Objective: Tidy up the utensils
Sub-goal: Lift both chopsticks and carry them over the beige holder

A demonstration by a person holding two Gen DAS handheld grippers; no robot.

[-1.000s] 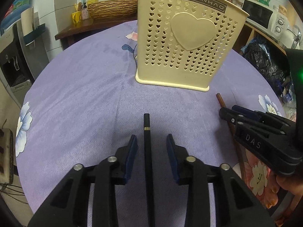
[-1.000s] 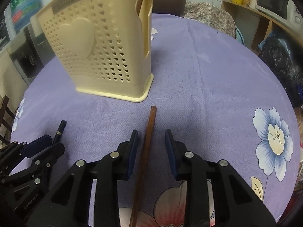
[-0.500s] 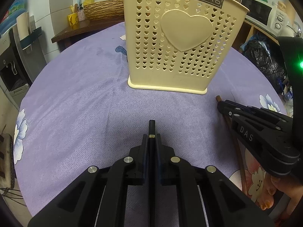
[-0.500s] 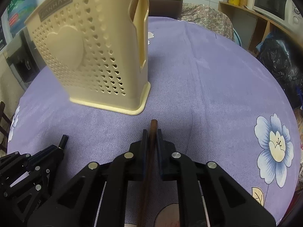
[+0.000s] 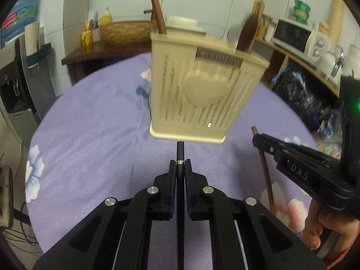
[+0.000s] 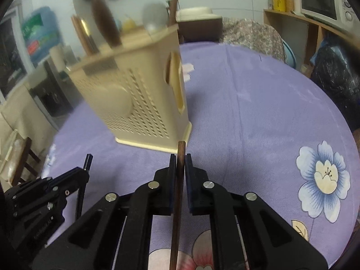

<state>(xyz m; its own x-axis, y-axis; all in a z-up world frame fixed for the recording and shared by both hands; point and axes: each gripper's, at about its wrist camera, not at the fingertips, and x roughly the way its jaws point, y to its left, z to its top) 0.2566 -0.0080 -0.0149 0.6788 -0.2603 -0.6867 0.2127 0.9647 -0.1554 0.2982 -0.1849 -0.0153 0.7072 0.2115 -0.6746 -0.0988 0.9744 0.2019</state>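
Observation:
My left gripper [image 5: 180, 162] is shut on a black chopstick [image 5: 180, 150] with a gold band, whose tip sticks out past the pads toward the cream utensil holder [image 5: 202, 94]. My right gripper [image 6: 180, 157] is shut on a brown wooden chopstick [image 6: 181, 150], tip pointing at the holder's corner [image 6: 144, 103]. Each gripper appears in the other's view: the right gripper [image 5: 255, 137] at the right edge with its brown chopstick [image 5: 266, 175], the left gripper [image 6: 85, 171] at lower left with the black chopstick [image 6: 88, 160]. The perforated holder with a heart stands upright on the table; wooden utensils [image 5: 156, 9] rise from it.
A purple flowered tablecloth [image 6: 258, 117] covers the round table. Behind it stand a wooden sideboard with a woven basket [image 5: 126, 31], a microwave [image 5: 297, 38] on a shelf at the right, and a water dispenser [image 5: 13, 85] at the left. A hand [image 5: 326, 227] holds the right gripper.
Both grippers closed on their chopsticks, then rose from the cloth, lifting the sticks. The holder now sits lower and farther in both views.

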